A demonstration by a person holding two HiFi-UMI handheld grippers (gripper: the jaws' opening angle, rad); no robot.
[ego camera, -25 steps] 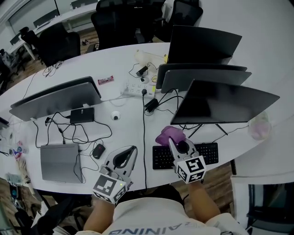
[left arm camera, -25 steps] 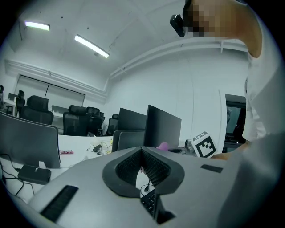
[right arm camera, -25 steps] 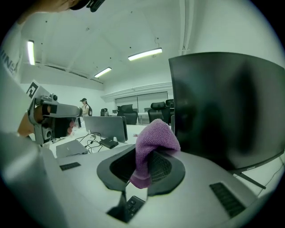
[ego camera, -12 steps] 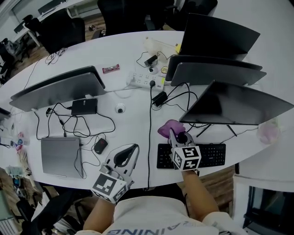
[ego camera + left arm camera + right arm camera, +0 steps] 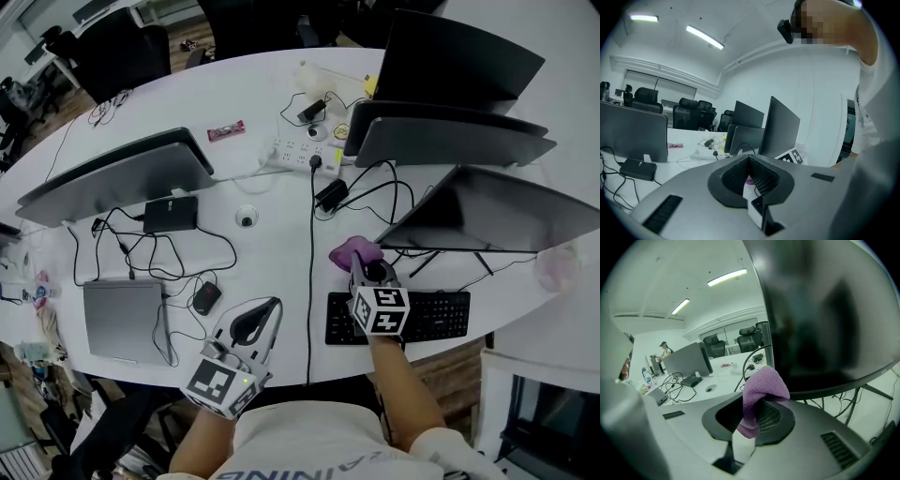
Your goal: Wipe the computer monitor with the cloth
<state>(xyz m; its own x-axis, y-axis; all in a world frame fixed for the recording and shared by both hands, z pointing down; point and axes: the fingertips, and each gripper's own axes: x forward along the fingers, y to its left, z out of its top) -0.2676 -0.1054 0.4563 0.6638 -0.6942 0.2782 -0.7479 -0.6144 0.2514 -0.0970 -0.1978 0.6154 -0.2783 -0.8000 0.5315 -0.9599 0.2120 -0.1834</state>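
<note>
The cloth [image 5: 761, 387], a purple, nubbly fabric bunched into a soft rounded fold, is clamped between the ribbed black pads [image 5: 771, 416] of the right gripper [image 5: 757, 406]. Its lower end is hidden between them. It is held at the near left corner of the monitor [image 5: 825, 319], whose dark glossy screen is blurred and cut off by the frame. Whether contact is made cannot be told. A flat black keyboard [image 5: 436, 317] lies beneath on the white worktop [image 5: 272, 253]. The matte grey left gripper [image 5: 749, 169] is closed on nothing, at the near edge.
</note>
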